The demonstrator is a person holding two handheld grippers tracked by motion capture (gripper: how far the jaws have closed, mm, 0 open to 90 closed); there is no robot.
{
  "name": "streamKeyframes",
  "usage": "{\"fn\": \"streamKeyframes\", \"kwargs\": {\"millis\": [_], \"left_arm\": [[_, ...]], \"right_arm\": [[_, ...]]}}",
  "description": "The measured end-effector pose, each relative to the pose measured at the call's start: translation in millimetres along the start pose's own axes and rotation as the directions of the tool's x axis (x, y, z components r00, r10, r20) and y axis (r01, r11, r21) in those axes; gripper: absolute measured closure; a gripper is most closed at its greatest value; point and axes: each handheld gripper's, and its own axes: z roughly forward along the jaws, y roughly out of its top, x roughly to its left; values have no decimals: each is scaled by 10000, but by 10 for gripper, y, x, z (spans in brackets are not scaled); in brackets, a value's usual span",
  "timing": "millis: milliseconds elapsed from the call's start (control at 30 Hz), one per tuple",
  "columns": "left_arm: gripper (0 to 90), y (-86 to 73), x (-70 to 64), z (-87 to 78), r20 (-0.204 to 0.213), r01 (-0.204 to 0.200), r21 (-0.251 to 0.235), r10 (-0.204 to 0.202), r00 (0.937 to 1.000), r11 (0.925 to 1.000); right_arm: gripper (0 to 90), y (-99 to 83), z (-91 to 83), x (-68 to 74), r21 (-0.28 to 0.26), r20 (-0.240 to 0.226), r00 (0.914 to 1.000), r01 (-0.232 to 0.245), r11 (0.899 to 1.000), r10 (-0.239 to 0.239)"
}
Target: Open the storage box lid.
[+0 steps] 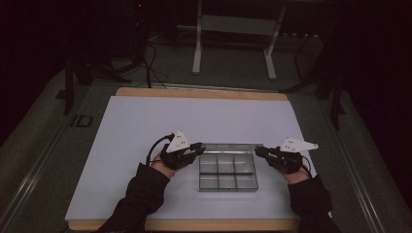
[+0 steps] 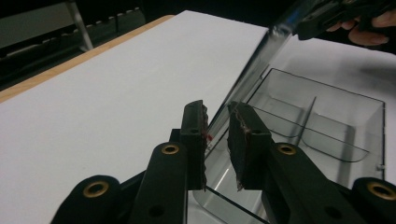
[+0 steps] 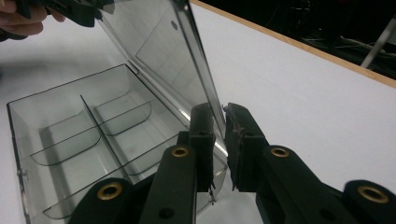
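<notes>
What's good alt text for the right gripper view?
The right gripper clamps one edge of a clear box's raised lid, above the empty divided box on a white table. The left gripper holds the lid's far end.

Here's the desk (image 1: 131, 126), a white top with a bare wooden strip along its far and near edges. One thing sits directly on it: a clear plastic organizer box (image 1: 227, 173), six compartments, near the front and right of centre, its lid raised.
</notes>
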Motion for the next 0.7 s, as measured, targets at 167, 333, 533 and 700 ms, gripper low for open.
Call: {"fn": "streamKeyframes", "kwargs": {"millis": [167, 333, 533, 700], "left_arm": [[784, 22, 27, 40, -69, -13, 13, 13, 10000, 10000], [792, 37, 45, 80, -214, 56, -54, -57, 9998, 10000], [798, 42, 87, 118, -345, 409, -185, -415, 9985, 9990], [798, 52, 112, 153, -450, 603, -188, -611, 9971, 9980]], "right_arm": [[820, 22, 16, -15, -43, 128, 9999, -87, 10000, 87], [824, 41, 39, -29, -48, 269, 9993, -239, 9997, 241], [822, 76, 87, -50, -30, 483, 9980, -395, 9992, 396], [816, 98, 133, -64, 65, 650, 9966, -511, 9987, 506]]}}
